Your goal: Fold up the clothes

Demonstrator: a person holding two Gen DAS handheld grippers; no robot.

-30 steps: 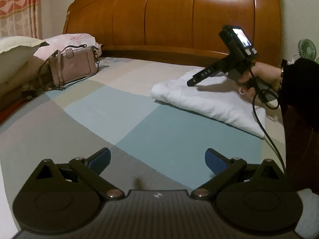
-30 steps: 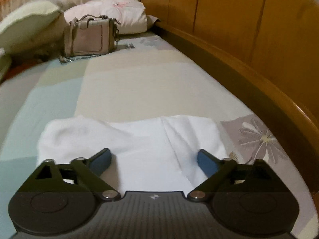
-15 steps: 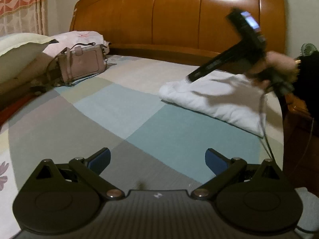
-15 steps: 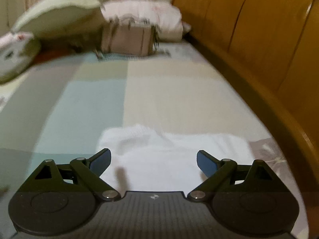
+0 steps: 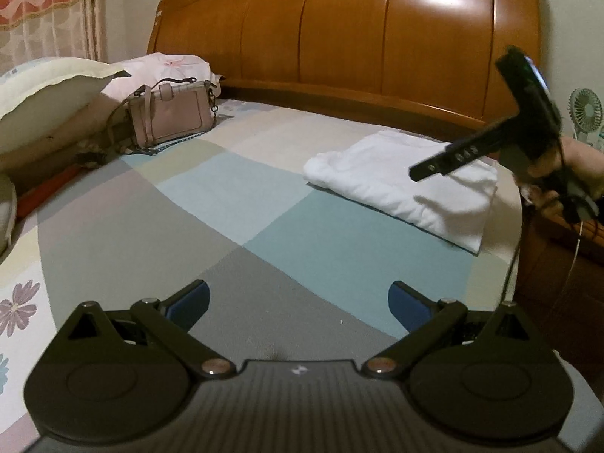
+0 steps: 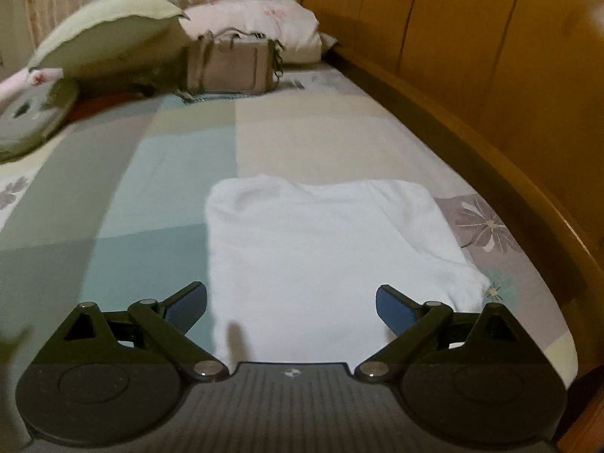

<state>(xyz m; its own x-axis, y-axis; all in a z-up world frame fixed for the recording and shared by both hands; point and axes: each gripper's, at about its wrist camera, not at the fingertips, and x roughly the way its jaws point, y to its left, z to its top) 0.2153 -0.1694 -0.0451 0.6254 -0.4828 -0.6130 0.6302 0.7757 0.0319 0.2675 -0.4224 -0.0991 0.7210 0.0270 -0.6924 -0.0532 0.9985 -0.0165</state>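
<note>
Left wrist view looks across a bed (image 5: 158,226) made up with a patchwork sheet of grey, teal and beige squares, and the left hand-held gripper (image 5: 298,302) hangs low over the grey patch with its blue-padded fingers spread wide and nothing between them. Further up the bed, close to the wooden headboard (image 5: 339,26), lies the folded white garment (image 5: 396,181), a neat flat rectangle with its thick folded edge turned toward the camera. The right hand-held gripper (image 5: 419,170) is raised above the garment's right half, gripped by a hand (image 5: 573,173) at the frame's edge, with a cable trailing down from it; from this side its fingers overlap and I cannot tell their spacing. A pink handbag (image 5: 170,117) stands upright near the head of the bed, leaning on a pile of pillows (image 5: 49,94), and a small fan (image 5: 585,107) sits off to the far right beside the headboard.

From the right wrist view the same white garment (image 6: 321,249) fills the middle, lying flat on the sheet just beside the bed's wooden frame, a printed flower showing next to its right edge. The right hand-held gripper (image 6: 290,302) has its two blue pads well apart, clear of the cloth and clamped on nothing. The handbag (image 6: 234,64) and pillows (image 6: 109,34) show blurred at the far end
</note>
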